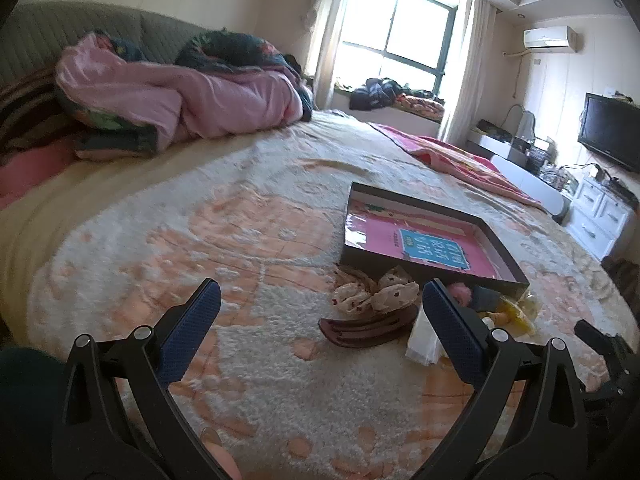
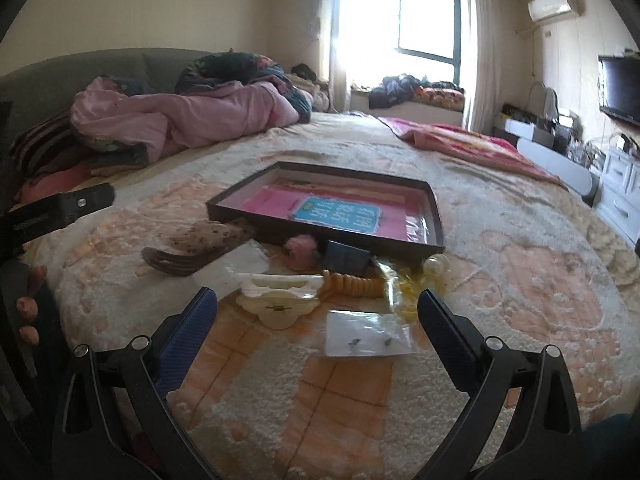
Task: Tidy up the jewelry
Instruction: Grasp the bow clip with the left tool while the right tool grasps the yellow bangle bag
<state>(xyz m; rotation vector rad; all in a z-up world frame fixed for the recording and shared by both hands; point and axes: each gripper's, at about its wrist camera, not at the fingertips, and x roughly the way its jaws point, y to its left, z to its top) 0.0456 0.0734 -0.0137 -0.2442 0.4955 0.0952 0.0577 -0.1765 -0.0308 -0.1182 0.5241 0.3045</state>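
Earring card [image 2: 367,334], flat on the bedspread [image 2: 520,280], long axis crosswise, lay directly ahead between the spread, empty fingers of the right gripper [image 2: 318,334], the nearer tool; left gripper [image 1: 320,334], likewise spread, faced the brown hair clip [image 1: 366,330]; tray [image 2: 436,220] beyond.

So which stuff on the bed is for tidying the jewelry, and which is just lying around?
For the job:
dark tray
cream hair claw
brown hair clip
spotted scrunchie
earring card
yellow coil tie

Just lying about:
pink duvet
red blanket
TV
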